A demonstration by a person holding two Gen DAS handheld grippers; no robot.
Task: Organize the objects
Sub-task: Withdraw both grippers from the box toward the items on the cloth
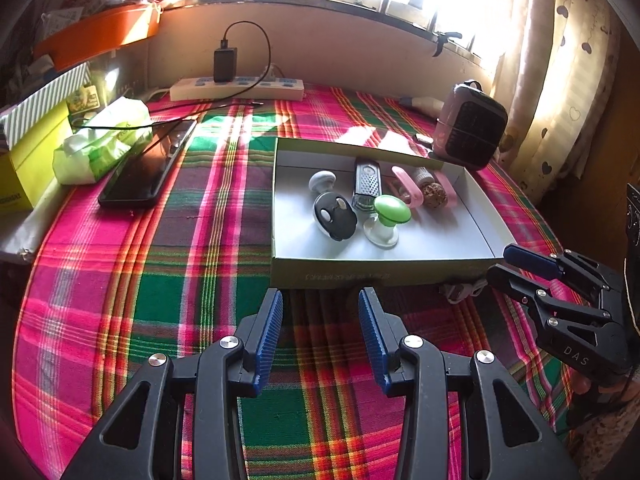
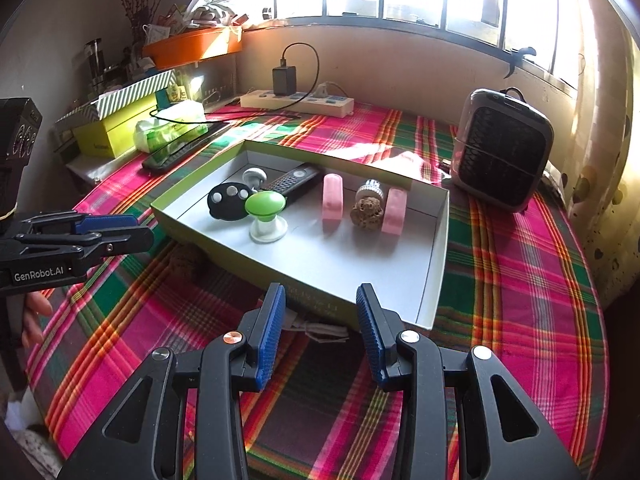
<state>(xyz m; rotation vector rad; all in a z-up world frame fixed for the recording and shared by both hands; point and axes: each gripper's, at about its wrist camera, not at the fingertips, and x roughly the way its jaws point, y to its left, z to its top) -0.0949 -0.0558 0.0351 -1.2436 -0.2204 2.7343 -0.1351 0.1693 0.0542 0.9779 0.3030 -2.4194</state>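
Hovering with jaws spread and empty, the left tool (image 1: 320, 300) and right tool (image 2: 320, 296) face the shallow cardboard tray (image 2: 438, 240) just ahead. Inside, the green-capped knob (image 2: 265, 204) looks light, hard and slick; grip its narrow white stem.

We log a shallow open box (image 2: 434, 258) with green outer walls and a white floor, set on a plaid tablecloth (image 2: 520, 280). Inside we count a black key fob (image 2: 229, 201), a green-topped knob (image 2: 265, 212) on a white base, a white knob (image 2: 255, 177), a dark remote control (image 2: 296, 182), two pink blocks (image 2: 332, 202) (image 2: 394, 211), and a brown textured ball (image 2: 367, 207) between them. Our right gripper (image 2: 320, 300) hovers at the box's near wall, jaws apart and empty. The left gripper (image 2: 120, 230) enters at left. A small heater (image 2: 502, 150) stands beyond the box's right corner; a power strip (image 2: 298, 102) lies by the wall.
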